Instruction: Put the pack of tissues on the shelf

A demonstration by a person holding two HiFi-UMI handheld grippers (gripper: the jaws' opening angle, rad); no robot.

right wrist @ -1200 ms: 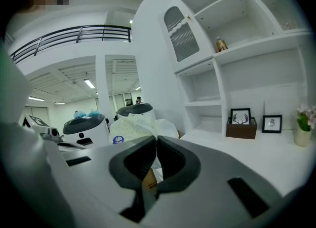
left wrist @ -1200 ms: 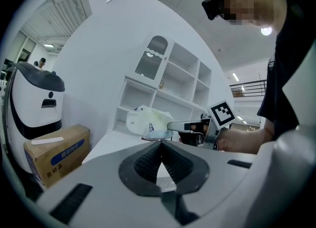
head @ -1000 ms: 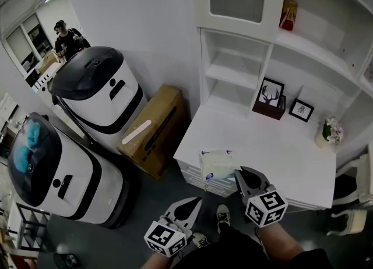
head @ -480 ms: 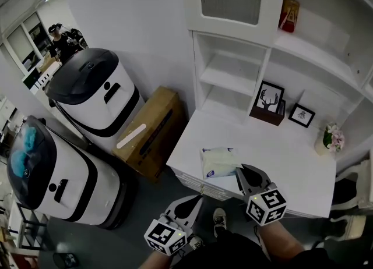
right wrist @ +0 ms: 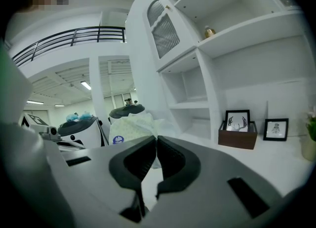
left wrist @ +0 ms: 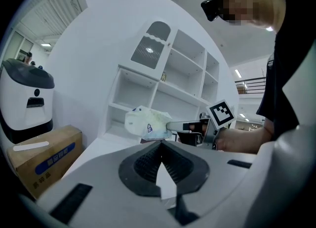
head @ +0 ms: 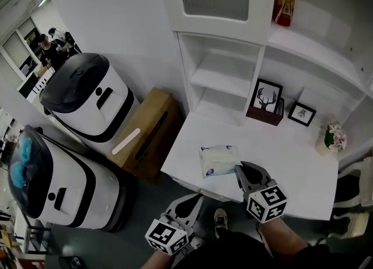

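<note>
White desk (head: 291, 157) below open shelf (head: 224, 81). Pack of tissues (head: 218, 160) over desk's front left, pinched by one edge in right gripper (head: 240, 170), jaws clamped on it. Right forearm extended forward. Left gripper (head: 187, 202) lower, short of desk edge, jaws together, nothing between. Left gripper view shows pack held clear above desk; head view alone can't settle that.
</note>
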